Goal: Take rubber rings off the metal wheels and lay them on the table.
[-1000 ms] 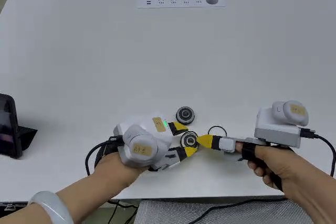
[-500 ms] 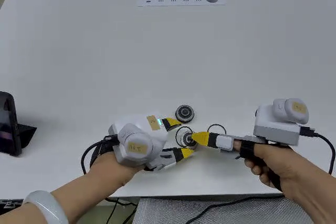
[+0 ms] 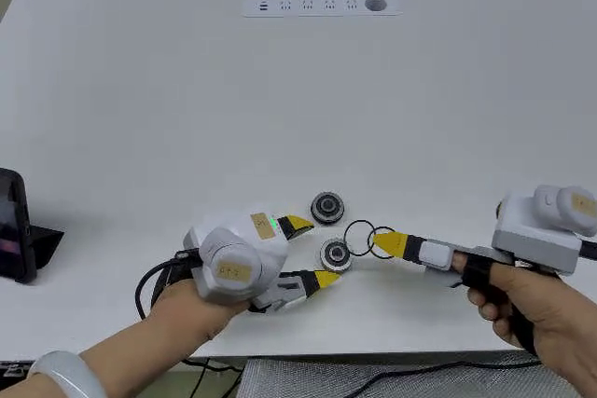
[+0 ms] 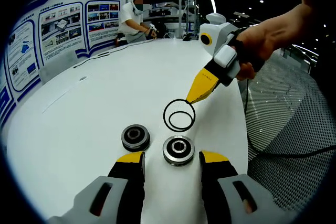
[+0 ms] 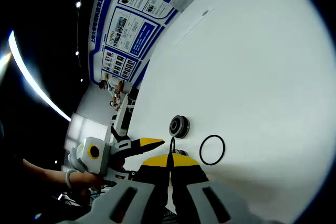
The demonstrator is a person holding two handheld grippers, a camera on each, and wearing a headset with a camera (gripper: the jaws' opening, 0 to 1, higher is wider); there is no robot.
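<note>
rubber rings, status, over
Left gripper open at bare wheel. Right gripper shut on rubber ring, just clear of it. Second ring flat on table. Nothing in the way.

Head cam high, angled down-forward over table (image 3: 280, 90). Left gripper (image 4: 171, 156) cam low, close behind its fingers (image 4: 131, 174), roughly facing right gripper (image 5: 169, 159) cam. All three share the wheel (image 3: 327, 206) and the rubber ring (image 4: 165, 116) at the right fingertips.

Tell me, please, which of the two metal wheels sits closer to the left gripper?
The shiny-rimmed wheel, lying right between the tips of the open left gripper. The dark-rimmed wheel lies outside the jaws, off to one side.
</note>
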